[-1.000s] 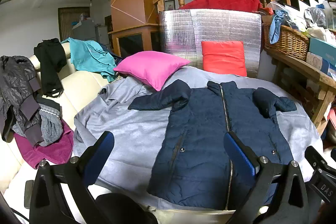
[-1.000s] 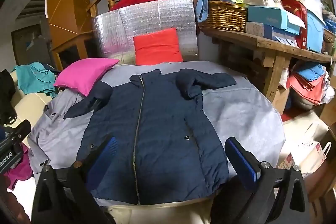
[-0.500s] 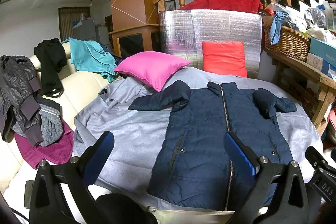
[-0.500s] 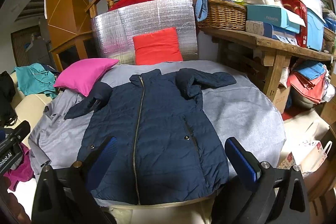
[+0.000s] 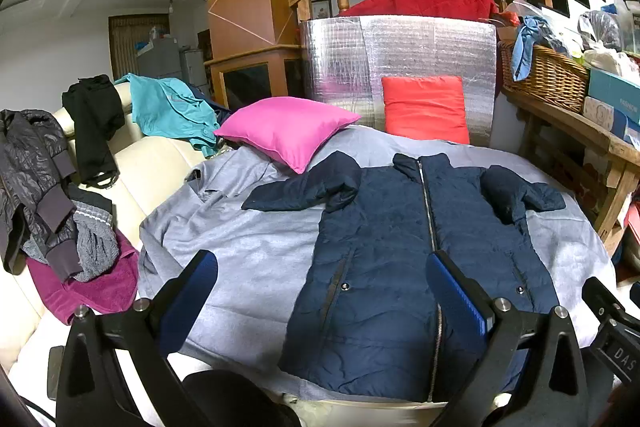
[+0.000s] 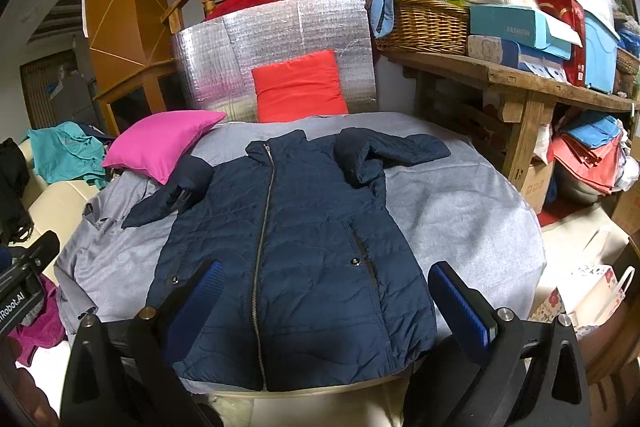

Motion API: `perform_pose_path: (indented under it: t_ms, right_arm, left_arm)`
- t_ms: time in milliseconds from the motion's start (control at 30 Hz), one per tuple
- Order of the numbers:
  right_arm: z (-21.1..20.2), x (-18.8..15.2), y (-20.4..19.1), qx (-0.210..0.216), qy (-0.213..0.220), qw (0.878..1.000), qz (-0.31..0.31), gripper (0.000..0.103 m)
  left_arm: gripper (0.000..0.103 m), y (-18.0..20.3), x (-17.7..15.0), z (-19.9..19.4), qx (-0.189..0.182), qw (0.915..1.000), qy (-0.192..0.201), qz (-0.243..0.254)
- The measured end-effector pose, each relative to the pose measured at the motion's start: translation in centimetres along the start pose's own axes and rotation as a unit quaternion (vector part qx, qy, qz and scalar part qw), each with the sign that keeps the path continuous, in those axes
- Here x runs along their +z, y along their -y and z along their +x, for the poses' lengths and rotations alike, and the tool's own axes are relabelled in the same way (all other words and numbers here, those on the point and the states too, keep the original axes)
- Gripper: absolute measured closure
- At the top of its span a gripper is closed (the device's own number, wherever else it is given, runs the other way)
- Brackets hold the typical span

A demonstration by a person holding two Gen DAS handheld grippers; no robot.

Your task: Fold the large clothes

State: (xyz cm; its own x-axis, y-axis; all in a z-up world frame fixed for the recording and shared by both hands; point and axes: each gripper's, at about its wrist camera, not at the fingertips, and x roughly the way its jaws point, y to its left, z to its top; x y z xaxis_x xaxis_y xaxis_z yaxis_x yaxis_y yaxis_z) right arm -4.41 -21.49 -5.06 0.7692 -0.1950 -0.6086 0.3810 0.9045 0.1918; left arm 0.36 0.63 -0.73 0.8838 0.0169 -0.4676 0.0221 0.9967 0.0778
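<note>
A navy quilted jacket (image 5: pixel 400 259) lies flat, front up and zipped, on a round table under a grey cloth (image 5: pixel 248 259). Its sleeves bend outward at the shoulders. It also shows in the right wrist view (image 6: pixel 296 259). My left gripper (image 5: pixel 320 291) is open and empty, above the jacket's near hem on its left half. My right gripper (image 6: pixel 328 299) is open and empty, above the hem on the right half. Neither touches the jacket.
A pink pillow (image 5: pixel 284 127) and a red pillow (image 5: pixel 424 107) lie at the table's far side before a silver foil panel (image 5: pixel 400 59). Clothes pile on a cream sofa (image 5: pixel 52 187) at left. A cluttered wooden bench (image 6: pixel 520 75) stands at right.
Both grippers have stayed open and nearly still; the views shift only slightly. The jacket has not moved.
</note>
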Motion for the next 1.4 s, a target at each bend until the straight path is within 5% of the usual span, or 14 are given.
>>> perform_pose_path:
  t_ms: [1400]
  right_arm:
    - [3.6, 2.6, 1.4, -0.001, 0.002, 1.000, 0.022, 0.000]
  left_arm:
    - [0.000, 2.2, 1.0, 4.1, 0.020, 0.9994, -0.022, 0.018]
